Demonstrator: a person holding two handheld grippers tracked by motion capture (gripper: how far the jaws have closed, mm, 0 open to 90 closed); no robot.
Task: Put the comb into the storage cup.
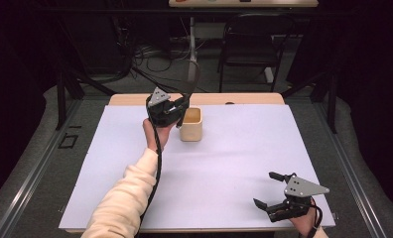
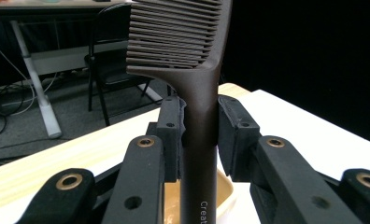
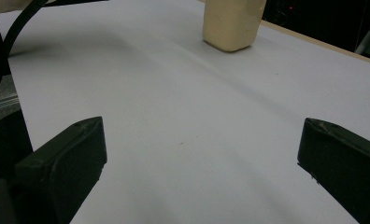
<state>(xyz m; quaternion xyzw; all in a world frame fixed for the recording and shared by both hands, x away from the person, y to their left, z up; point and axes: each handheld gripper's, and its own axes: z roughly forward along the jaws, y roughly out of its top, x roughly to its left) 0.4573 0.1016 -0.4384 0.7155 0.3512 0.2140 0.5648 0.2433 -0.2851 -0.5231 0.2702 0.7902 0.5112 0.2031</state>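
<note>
Just above the cup, a comb pinched tight by its handle in the left gripper; looks light, stiff, smooth, best gripped at the handle; right gripper wide open, empty, far from the cup

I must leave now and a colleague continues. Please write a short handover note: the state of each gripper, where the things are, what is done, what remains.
Left gripper: shut on the dark comb, held by its handle, teeth end pointing up, at the near-left rim of the cream cup.
Right gripper: open, holding nothing, low at the near right of the white table cover.
Done: comb grasped and at the cup.
Left: probably lower the comb into the cup and release.
</note>
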